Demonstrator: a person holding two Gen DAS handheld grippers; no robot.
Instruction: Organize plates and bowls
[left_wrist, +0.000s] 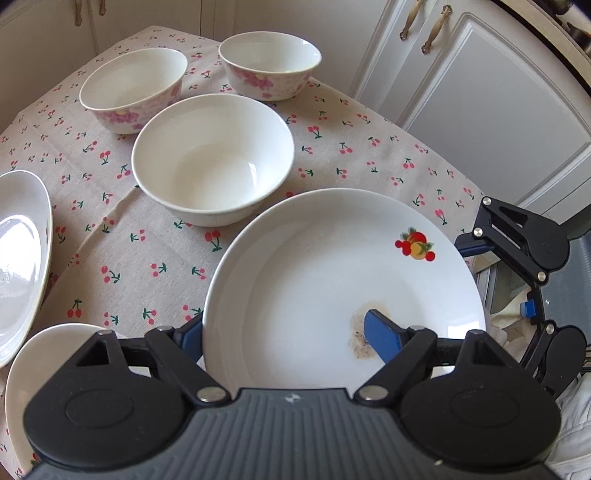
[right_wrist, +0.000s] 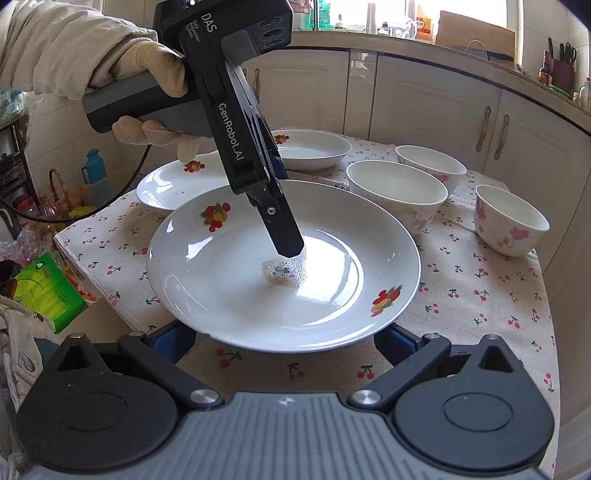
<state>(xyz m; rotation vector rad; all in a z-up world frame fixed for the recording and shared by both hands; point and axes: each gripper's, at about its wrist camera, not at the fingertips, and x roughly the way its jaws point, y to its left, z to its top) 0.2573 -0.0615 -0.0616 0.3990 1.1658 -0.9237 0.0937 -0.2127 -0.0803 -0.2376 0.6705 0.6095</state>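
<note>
At the left gripper, the jaws stand about half open and straddle the rim of the fruit-print plate: one finger is hidden under the near-left rim, while the other rests on the plate's floor at a brownish smear. Whether they actually pinch the plate cannot be told.

The right gripper has its jaws spread wide. Its fingertips are hidden below the plate's near rim and no grasp is visible.

The plate sits at the near edge of the bench, over the cherry-print cloth.

Progress, judged: early. Nothing is stacked or nested yet, so all sorting remains.

Count:
- Plates, three: the one at the jaws, a second flat plate, and a deeper plate behind it, both apart from the first.
- Bowls, three: the near bowl, the left bowl and the far bowl, each standing singly and upright.
</note>
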